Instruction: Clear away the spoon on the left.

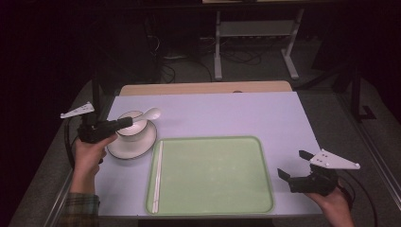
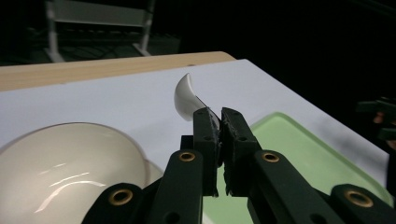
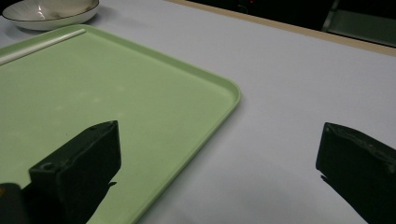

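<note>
Spoon transfer at an early stage, with the green tray [image 1: 213,175] as landmark. Left of the tray, the left gripper [image 1: 126,124] holds a white spoon [image 1: 150,114] by its handle, jaws pinched nearly together on it; the spoon's scoop sits above the far rim of the bowl [image 1: 133,127], clear of the bowl's inside as seen from the left gripper view [image 2: 187,95]. The bowl rests on a saucer [image 1: 135,146] just beside the tray's left far corner. Along the tray's left edge, inside its rim, lie 2 pale chopsticks [image 1: 157,177], close together and parallel to that edge. The tray's remaining floor is bare. Right of the tray, near its right near corner, the right gripper [image 1: 295,165] hovers with jaws spread wide and nothing between them. Judged from this layout: the chopsticks are placed and the spoon is picked up; what is left appears to be carrying the spoon to the tray, and possibly moving the bowl and saucer as well.
</note>
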Action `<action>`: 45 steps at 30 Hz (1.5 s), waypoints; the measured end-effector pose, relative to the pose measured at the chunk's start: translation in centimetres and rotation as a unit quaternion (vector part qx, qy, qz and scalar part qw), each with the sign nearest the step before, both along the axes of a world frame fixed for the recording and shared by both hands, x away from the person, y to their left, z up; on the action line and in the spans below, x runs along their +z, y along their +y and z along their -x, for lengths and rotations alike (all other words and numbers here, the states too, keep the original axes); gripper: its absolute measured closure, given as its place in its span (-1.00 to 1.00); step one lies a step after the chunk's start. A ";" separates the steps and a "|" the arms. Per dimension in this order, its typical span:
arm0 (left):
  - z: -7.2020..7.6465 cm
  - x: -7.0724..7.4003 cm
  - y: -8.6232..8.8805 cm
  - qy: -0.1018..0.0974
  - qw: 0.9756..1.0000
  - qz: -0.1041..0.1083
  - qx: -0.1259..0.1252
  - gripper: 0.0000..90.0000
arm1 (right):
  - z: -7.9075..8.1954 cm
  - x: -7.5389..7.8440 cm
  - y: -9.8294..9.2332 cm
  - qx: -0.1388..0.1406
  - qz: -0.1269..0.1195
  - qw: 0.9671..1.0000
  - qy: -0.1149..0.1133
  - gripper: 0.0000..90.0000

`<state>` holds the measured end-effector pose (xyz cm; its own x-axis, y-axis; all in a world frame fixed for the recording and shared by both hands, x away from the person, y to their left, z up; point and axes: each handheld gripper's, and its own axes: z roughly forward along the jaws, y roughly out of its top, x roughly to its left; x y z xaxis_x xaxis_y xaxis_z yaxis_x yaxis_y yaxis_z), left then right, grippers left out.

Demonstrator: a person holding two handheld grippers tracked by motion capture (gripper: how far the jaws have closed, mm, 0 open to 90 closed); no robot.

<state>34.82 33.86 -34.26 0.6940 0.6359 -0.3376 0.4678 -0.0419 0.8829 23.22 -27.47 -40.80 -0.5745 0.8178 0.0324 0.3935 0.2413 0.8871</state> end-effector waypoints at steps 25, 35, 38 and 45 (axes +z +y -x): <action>-1.7 -4.2 -7.1 0.056 0.993 -0.046 -0.092 0.89 | -0.1 -0.3 0.1 0.003 0.004 1.000 0.003 -1.00; -2.1 -5.7 -8.6 0.067 0.992 -0.054 -0.096 0.89 | -0.1 -0.3 0.2 0.004 0.005 1.000 0.002 -1.00; -2.2 -6.4 -8.9 0.073 0.991 -0.059 -0.095 0.89 | -0.1 -0.3 0.2 0.004 0.005 1.000 0.003 -1.00; -2.3 -6.8 -9.1 0.072 0.991 -0.067 -0.091 0.87 | 0.0 -0.2 0.1 0.004 0.005 1.000 0.002 -1.00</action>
<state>37.12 24.73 -41.06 0.7527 0.5501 -0.3618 0.5616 -0.2496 0.7889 23.24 -27.34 -41.04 -0.5809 0.8135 0.0266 0.3957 0.2537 0.8827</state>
